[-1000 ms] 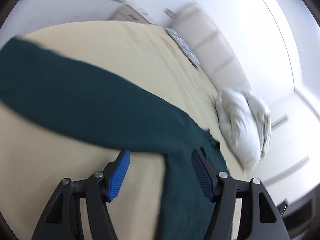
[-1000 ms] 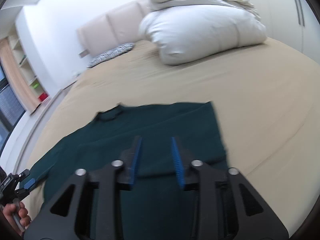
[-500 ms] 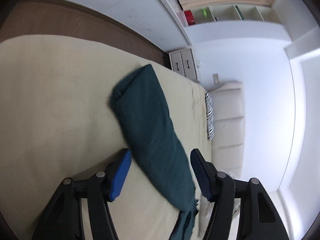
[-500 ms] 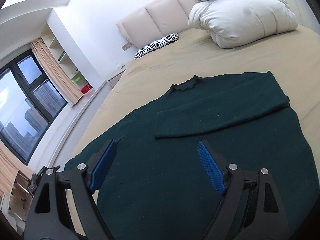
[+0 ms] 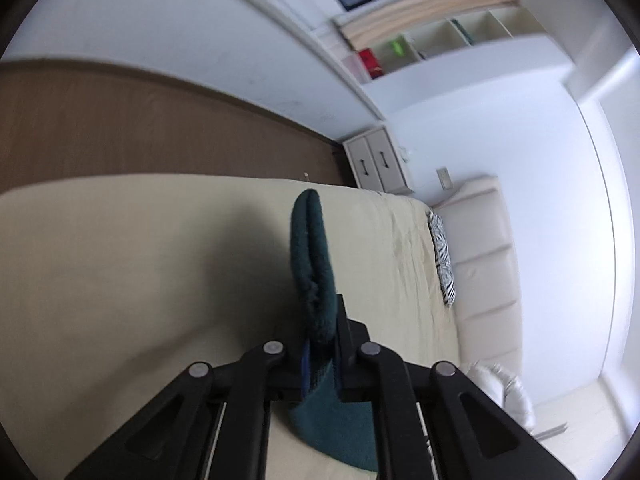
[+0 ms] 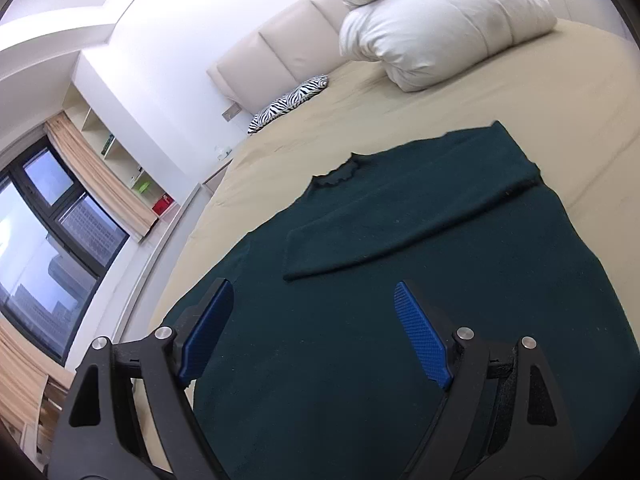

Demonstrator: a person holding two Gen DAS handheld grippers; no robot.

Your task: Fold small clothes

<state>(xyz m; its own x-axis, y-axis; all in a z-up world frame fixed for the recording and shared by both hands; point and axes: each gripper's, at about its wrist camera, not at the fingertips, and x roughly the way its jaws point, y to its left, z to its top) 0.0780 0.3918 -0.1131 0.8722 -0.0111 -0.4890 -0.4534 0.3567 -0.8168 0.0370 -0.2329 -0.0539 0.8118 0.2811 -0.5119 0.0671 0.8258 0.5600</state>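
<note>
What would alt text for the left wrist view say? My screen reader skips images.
The left gripper is shut on a dark green sweater sleeve, lifted above a beige bed. Behind are a zebra-print pillow, a padded headboard and a white nightstand.

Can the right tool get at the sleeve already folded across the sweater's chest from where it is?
Probably yes. The right tool hangs open above the sweater, and the folded sleeve lies just ahead of its fingertips with nothing over it. The left tool is clamped on the other sleeve.
</note>
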